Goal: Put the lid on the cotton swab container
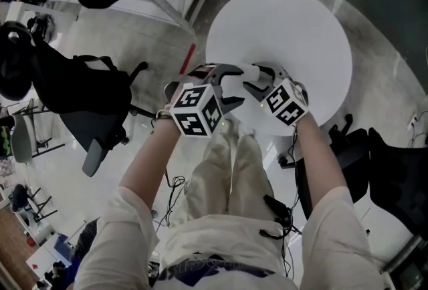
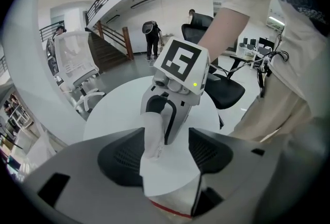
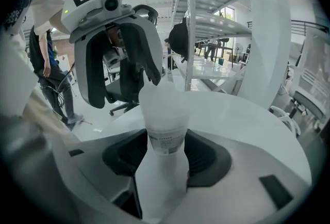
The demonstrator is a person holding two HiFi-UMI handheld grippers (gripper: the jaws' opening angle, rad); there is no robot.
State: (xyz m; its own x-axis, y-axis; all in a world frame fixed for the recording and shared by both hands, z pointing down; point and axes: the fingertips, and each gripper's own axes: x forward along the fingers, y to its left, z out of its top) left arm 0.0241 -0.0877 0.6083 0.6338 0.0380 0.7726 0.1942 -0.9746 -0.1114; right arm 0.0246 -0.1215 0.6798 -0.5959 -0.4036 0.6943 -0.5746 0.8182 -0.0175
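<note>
My right gripper [image 3: 166,158] is shut on the cotton swab container [image 3: 164,130], a translucent tube with a printed label, and holds it out over the round white table [image 1: 301,35]. The container's far end [image 3: 161,95] reaches in under the fingertips of my left gripper [image 3: 121,78]. In the left gripper view that same end [image 2: 152,138] lies between my left gripper's [image 2: 166,153] jaws, nearer the left pad and with a gap to the right pad. I cannot tell whether a lid sits on that end. In the head view both grippers [image 1: 227,91] [image 1: 259,83] meet at the table's near edge.
A black office chair [image 1: 80,95] stands to my left and another [image 1: 394,175] to my right. A white chair [image 2: 72,63] stands beyond the table. A staircase and a standing person [image 2: 152,37] are far behind.
</note>
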